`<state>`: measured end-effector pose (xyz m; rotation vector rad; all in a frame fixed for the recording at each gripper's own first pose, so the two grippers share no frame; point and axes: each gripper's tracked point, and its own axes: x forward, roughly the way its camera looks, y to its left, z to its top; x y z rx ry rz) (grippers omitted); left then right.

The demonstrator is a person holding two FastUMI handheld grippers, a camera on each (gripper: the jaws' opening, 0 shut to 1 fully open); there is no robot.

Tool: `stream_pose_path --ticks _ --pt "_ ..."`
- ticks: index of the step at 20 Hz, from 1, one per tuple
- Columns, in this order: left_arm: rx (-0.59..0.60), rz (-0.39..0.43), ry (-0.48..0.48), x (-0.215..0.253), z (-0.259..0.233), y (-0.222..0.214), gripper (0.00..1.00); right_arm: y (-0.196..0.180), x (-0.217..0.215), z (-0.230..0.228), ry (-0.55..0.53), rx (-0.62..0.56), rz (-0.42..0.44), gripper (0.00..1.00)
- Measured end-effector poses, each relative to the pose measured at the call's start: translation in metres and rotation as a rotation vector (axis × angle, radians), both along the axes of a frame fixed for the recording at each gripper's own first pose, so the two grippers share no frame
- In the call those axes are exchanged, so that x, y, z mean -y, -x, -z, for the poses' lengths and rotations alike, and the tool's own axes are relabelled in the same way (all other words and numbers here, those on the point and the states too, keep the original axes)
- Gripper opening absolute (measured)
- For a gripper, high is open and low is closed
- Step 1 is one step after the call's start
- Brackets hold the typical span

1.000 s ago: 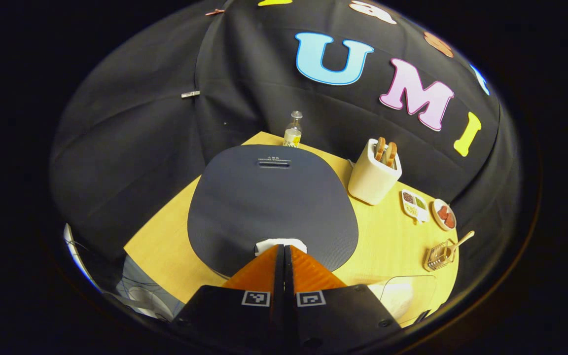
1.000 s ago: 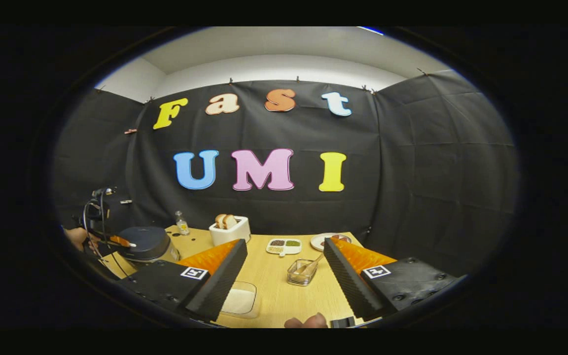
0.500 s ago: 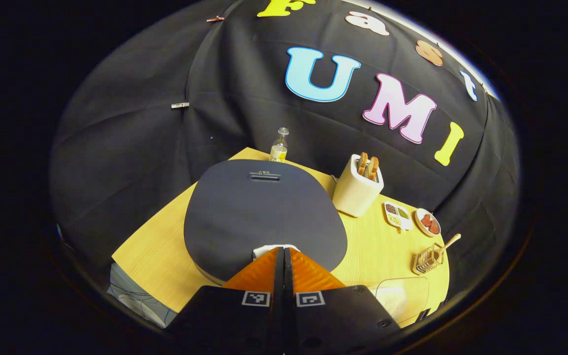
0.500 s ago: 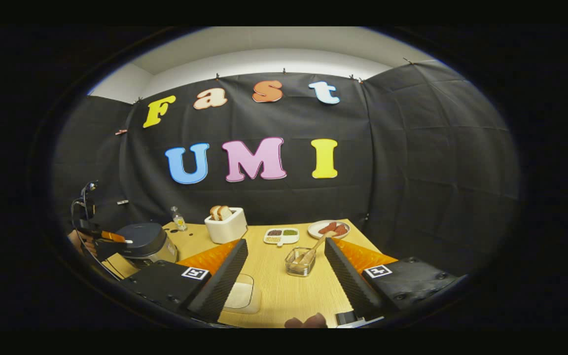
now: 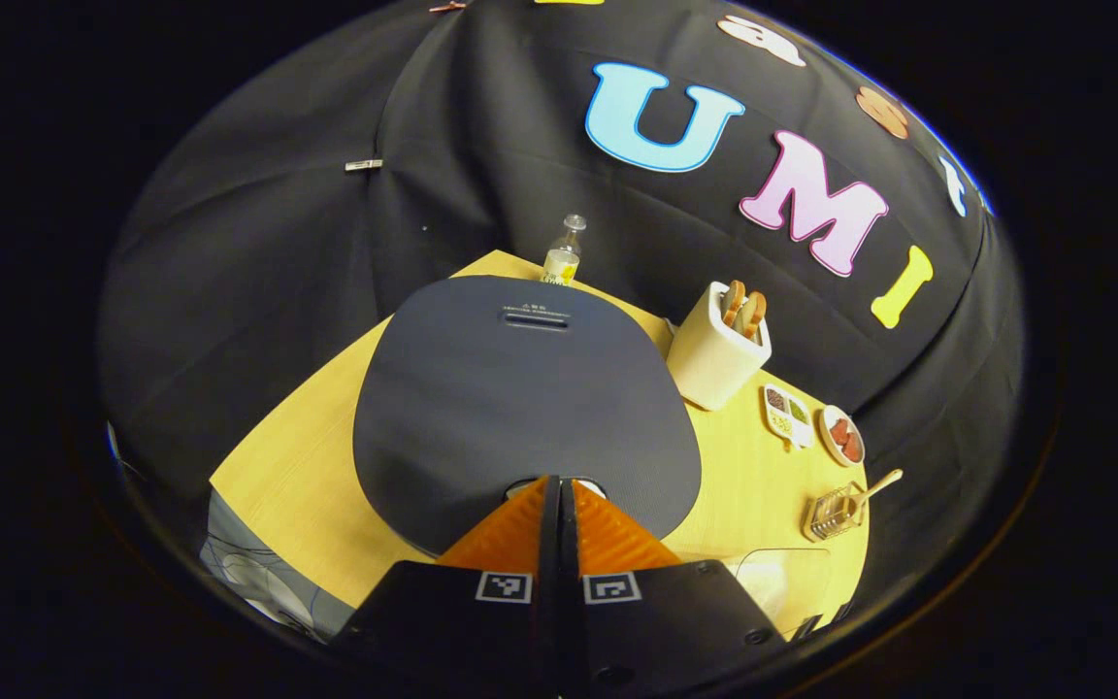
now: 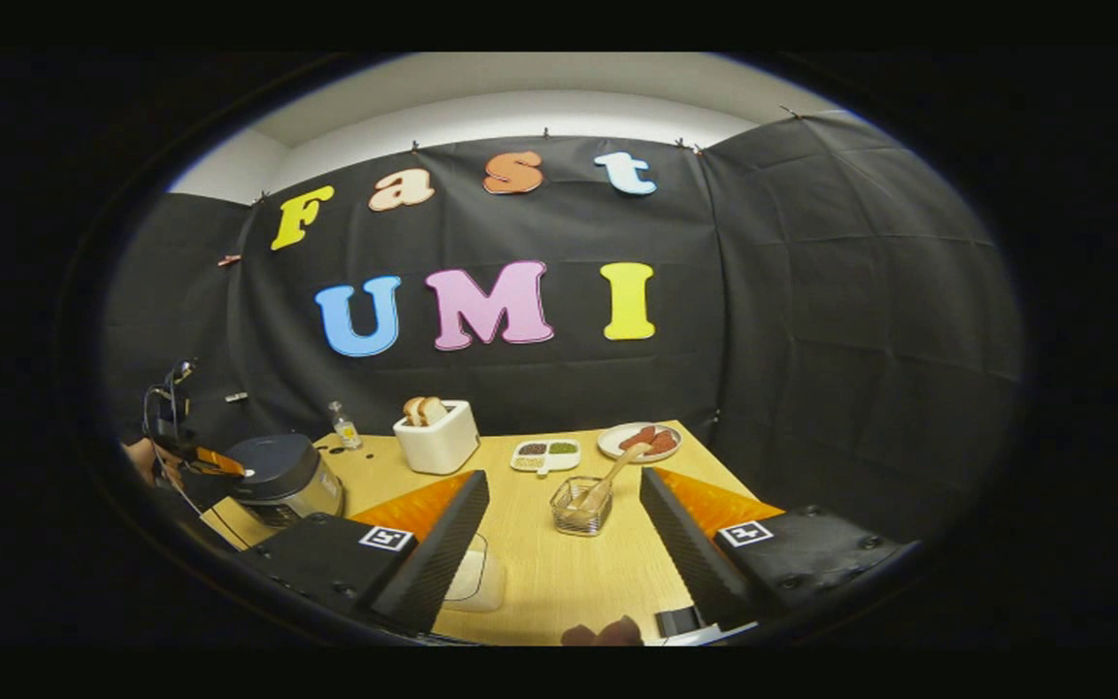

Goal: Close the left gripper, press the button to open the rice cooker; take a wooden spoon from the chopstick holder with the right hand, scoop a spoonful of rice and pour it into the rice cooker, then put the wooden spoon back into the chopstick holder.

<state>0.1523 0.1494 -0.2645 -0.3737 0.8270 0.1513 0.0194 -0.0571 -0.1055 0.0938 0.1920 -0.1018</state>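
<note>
Button-pressing step: left tool [image 5: 559, 482] closed, tips at rice cooker [image 5: 520, 388] front button; right tool [image 6: 559, 529] open, wooden spoon [image 6: 608, 476] next.

The rice cooker lid [image 5: 520, 398] looks matt, finely textured plastic – the table [image 5: 307, 476] is smooth pale wood. The chopstick holder [image 6: 578, 507] is thin metal wire, the wooden spoon [image 6: 610, 476] plain wood, the toaster [image 5: 714, 354] smooth, matt.

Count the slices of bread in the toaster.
2. Both slices stand side by side in the slots of the white toaster: one slice toward the bottle, the other slice beside it. Their lower parts are hidden inside.
</note>
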Motion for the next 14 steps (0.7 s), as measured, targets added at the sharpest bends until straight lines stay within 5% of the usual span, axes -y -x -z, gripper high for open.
stream_pose_path --ticks 3,14 --pt "0.173 0.045 -0.145 -0.002 -0.058 -0.007 0.05 0.0 0.001 -0.016 0.012 0.037 -0.008 0.98" --pt "0.506 0.023 -0.278 0.018 -0.176 0.04 0.05 -0.021 -0.017 -0.023 0.003 0.054 -0.059 0.98"
